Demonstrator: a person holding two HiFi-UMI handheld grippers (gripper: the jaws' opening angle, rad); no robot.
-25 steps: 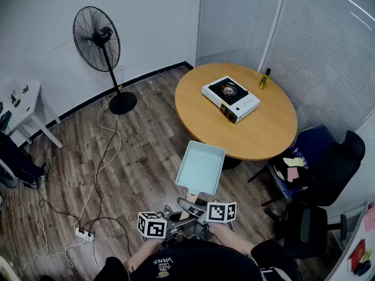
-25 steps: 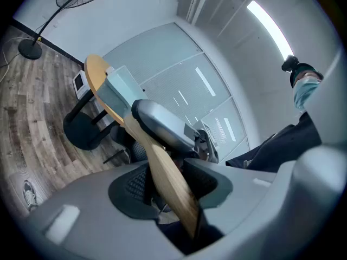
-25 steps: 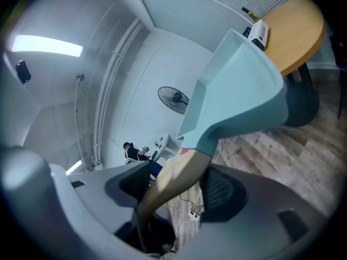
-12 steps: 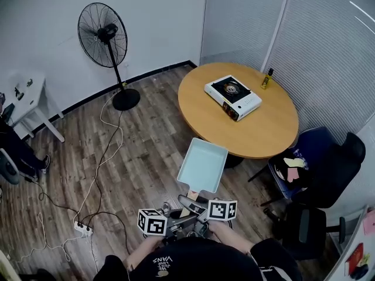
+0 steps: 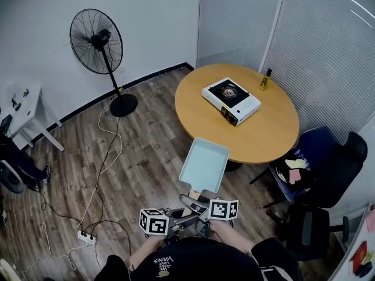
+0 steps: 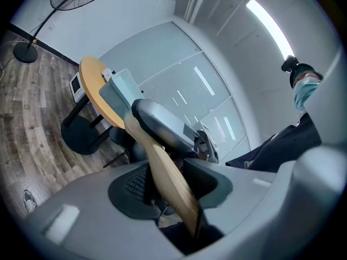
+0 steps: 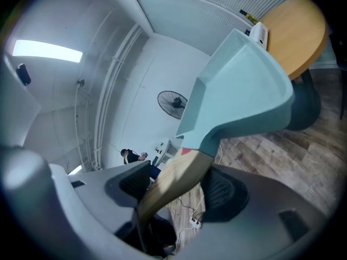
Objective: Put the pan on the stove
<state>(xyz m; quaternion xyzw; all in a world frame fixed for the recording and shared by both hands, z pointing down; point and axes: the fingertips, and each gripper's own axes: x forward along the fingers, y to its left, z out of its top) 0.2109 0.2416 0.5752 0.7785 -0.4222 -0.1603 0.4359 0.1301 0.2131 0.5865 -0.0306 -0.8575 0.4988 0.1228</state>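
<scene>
Head view: noted pale blue-green pan (image 5: 204, 164) carried in the air just ahead of left gripper (image 5: 179, 214) and right gripper (image 5: 199, 209), over the floor and short of the near edge of the round surface (image 5: 263, 130). Noted stove (image 5: 230, 100) well beyond both grippers, on that surface. Left gripper view: found jaws about half closed, pads pressing either side of the wooden handle (image 6: 168, 177), nothing else in the grip. Right gripper view: found jaws likewise part-way in, clamped on the same handle just behind the pan body. Judged rigid and of moderate weight, with the load well forward of the grip, so liable to droop or twist. Smooth handle may slip. Recommended hold: handle only, both grippers close together, held level until above the stove.
</scene>
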